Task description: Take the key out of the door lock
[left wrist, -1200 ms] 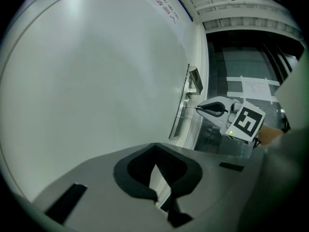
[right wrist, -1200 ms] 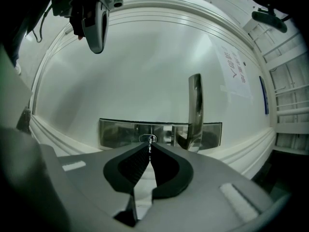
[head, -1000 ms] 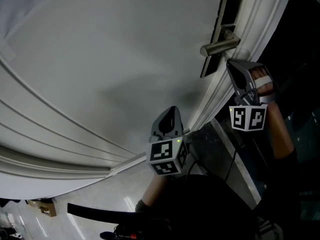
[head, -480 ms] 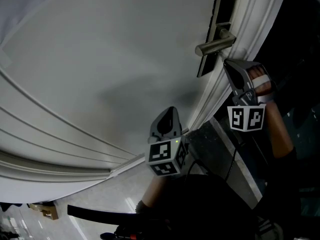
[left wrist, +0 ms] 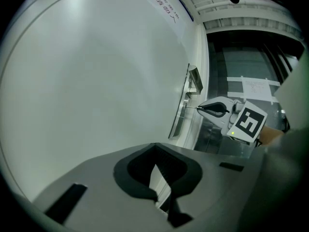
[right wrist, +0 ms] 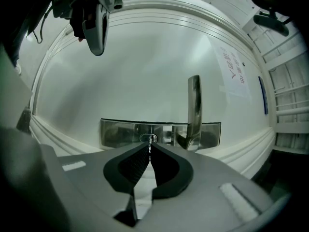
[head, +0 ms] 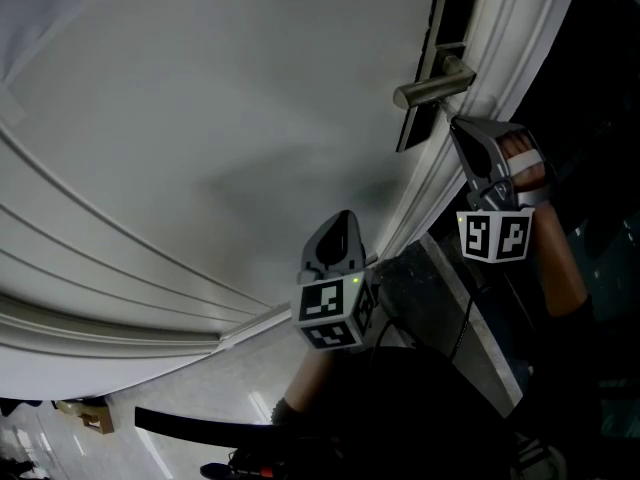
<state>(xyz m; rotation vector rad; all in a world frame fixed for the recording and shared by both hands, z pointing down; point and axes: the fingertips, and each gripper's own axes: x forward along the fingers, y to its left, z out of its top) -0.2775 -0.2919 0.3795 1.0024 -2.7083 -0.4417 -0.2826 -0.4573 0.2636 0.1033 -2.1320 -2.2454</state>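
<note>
The left tongs (head: pixel 340 236) hang shut and empty, low against the white door (head: pixel 200 108), well apart from the lock. Farther right, below the lever handle (head: pixel 432 91), the right tongs (right wrist: pixel 150 149) are pinched on the thin key (right wrist: pixel 150 144), whose blade still reaches into the keyhole (right wrist: pixel 149 138) of the metal lock plate (right wrist: pixel 118 132). Over the past second almost nothing has shifted: both tools hold their places and the key has not visibly backed out. The grip looks secured, so the withdrawal itself appears to lie ahead.
</note>
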